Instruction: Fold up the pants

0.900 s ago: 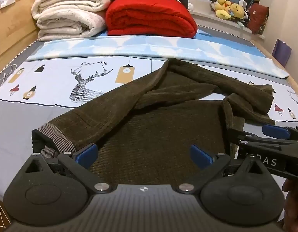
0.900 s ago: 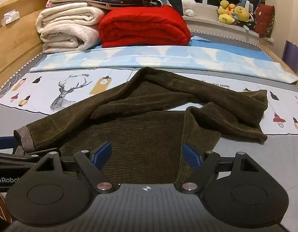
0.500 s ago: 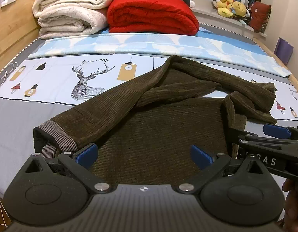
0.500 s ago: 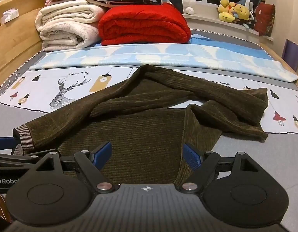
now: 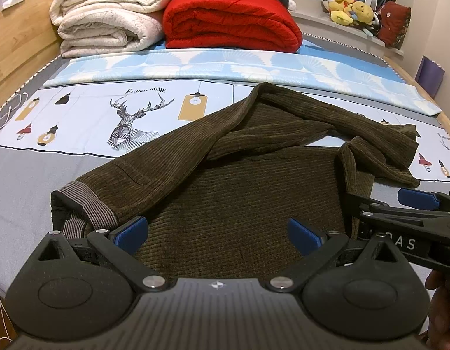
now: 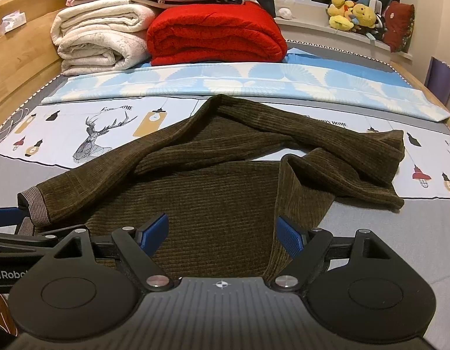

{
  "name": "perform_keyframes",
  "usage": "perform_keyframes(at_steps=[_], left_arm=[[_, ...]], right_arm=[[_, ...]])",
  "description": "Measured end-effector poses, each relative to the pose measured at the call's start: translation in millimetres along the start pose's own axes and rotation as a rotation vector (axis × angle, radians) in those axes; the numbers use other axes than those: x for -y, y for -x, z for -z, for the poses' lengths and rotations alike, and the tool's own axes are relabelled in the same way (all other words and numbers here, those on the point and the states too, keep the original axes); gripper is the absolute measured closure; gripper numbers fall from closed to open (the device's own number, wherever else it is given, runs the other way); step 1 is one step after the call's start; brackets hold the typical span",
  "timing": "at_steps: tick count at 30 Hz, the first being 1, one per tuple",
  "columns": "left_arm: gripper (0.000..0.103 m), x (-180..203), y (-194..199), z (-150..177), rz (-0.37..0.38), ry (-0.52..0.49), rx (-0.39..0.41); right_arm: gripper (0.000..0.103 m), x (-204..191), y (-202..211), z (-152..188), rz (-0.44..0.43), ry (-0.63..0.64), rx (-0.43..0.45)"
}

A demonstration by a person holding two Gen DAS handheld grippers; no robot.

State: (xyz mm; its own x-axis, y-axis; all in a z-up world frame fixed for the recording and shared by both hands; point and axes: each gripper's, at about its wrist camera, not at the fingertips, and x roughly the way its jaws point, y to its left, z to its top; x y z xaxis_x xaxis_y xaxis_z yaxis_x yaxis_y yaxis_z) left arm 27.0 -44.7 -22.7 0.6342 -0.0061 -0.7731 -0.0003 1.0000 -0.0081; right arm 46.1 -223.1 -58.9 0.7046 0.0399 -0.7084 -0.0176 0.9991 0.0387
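**Brown corduroy pants spread on the bed, both tongs apart at the near edge**

The brown corduroy pants lie loosely on the bed, over a sheet printed with a deer. The broad body of the garment sits nearest the cameras, while one leg runs away toward the far side, bends, and comes back down to the right, where its end rests rumpled on the sheet. A grey ribbed band shows at the near left corner of the garment.

The left tongs sit low at the near edge with their blue pads wide apart and corduroy showing between them; from this angle it is hard to say whether the pads touch the cloth. The right tongs are likewise spread, just to the right of the left ones, with a raised fold of fabric standing just beside their right pad.

At the far end of the bed lie a folded red blanket, a stack of cream blankets to its left, and a light blue folded sheet across the width. Yellow plush toys sit on a ledge beyond.
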Motion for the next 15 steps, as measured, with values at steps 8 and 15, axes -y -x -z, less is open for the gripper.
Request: perform_keyframes(at_steps=[8,15], left_arm=[[0.001,0.0,-0.3,1.1,-0.001,-0.001,0.003],[0.001,-0.4,-0.4,1.7,-0.001,0.001,0.003]], right_arm=[[0.021,0.3,-0.1,0.2,0.002,0.001,0.001],[0.021,-0.2,-0.5,0.4,0.012,0.010,0.004]])
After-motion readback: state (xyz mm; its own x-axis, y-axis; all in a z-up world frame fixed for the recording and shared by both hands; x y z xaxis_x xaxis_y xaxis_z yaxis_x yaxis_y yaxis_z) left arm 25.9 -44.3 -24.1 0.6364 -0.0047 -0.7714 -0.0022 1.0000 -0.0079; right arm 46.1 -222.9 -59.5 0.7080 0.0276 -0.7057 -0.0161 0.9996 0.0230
